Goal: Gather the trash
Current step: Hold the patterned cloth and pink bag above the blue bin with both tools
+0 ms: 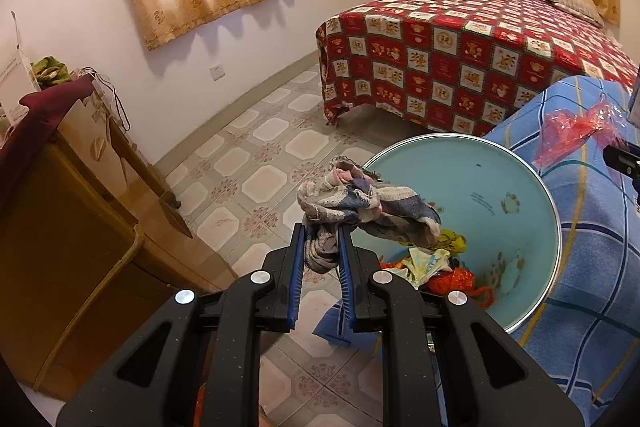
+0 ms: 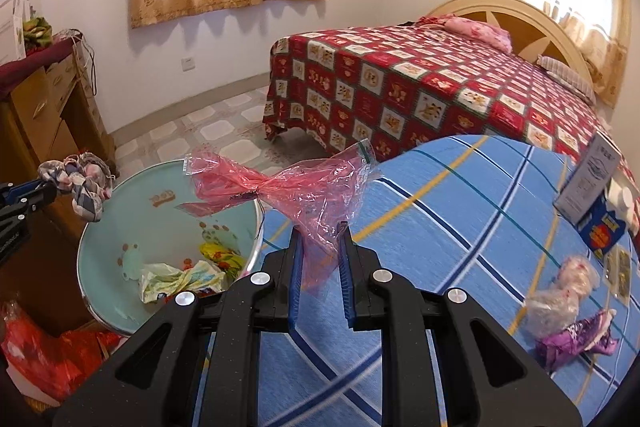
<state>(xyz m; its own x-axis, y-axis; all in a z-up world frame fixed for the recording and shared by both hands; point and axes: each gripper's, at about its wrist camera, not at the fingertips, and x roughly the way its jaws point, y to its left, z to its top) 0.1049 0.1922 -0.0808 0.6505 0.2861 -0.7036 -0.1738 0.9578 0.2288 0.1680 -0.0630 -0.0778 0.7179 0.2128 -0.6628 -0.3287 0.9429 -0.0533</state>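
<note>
- Left wrist view: the left gripper (image 1: 322,227) is clamped on a crumpled checked cloth (image 1: 360,201), which hangs in the air over the near rim of the pale blue bin (image 1: 520,187).
- From that gripper, the bin sits at about two o'clock, its mouth tilted toward us, with yellow and orange scraps (image 1: 436,263) lying in the bottom.
- Right wrist view: the right gripper (image 2: 320,227) is closed on a pink plastic bag (image 2: 288,187), pinching its lower end while the rest fans out above the fingers.
- The bag is held over the edge of the blue checked sheet (image 2: 460,227), just beside the bin's rim, which lies at nine o'clock from it.
- At three to four o'clock on the sheet lie a clear plastic bag (image 2: 560,299), a purple wrapper (image 2: 576,341) and a blue box (image 2: 604,227).
- Beyond, at twelve o'clock, stands a bed with a red patterned cover (image 2: 420,87).
- A wooden cabinet (image 1: 80,207) stands at nine o'clock in the left view.
</note>
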